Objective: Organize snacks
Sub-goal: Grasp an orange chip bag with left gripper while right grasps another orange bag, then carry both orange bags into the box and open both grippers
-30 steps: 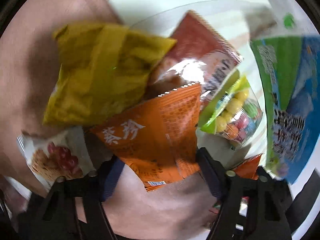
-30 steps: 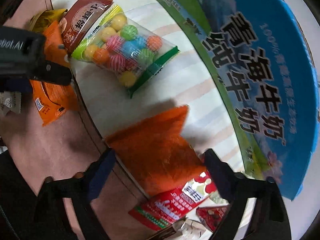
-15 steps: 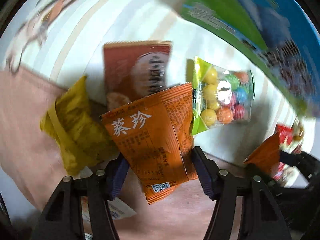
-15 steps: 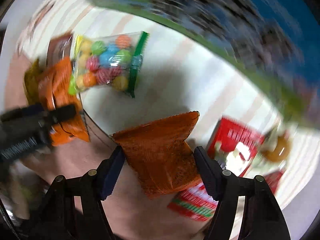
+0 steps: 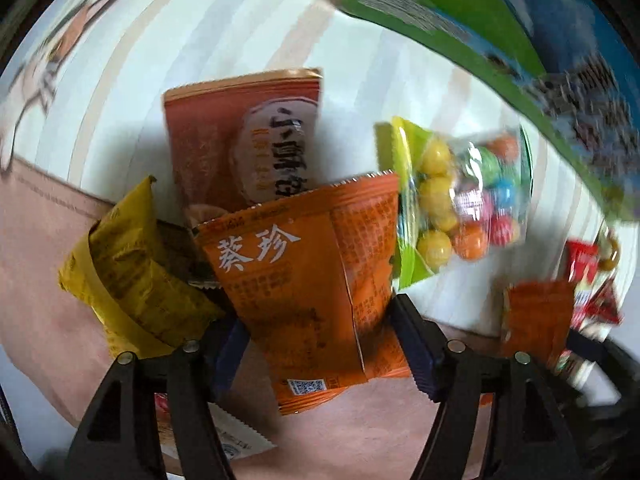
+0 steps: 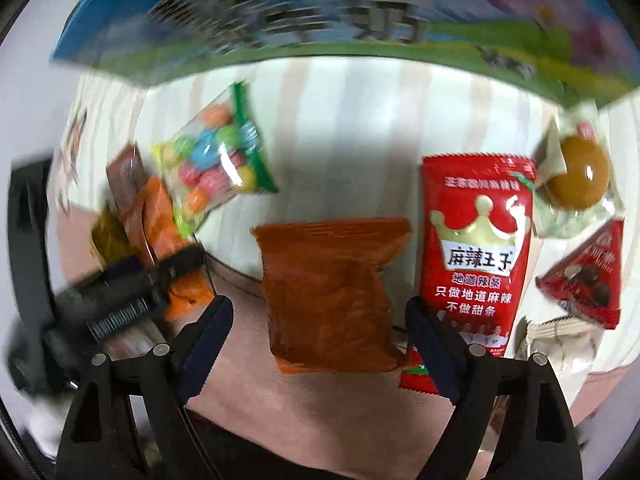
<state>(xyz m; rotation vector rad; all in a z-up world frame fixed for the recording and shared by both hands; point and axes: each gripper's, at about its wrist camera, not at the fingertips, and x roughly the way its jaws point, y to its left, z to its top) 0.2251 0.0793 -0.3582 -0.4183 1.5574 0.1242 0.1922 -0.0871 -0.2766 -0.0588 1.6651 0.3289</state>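
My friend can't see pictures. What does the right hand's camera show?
An orange snack packet sits between the right gripper's open jaws, which have just been opening and do not press on it. Beside it lie a red crown packet, a bag of colourful candy balls and a blue-green box on a striped cloth.

Seed packet [image 5: 304, 300] is overlapped onto the biscuit packet [image 5: 244, 140] behind it; candy bag [image 5: 460, 200] lies to its right, milk carton [image 5: 460, 12] beyond, crumpled wrapper [image 5: 132, 276] left.
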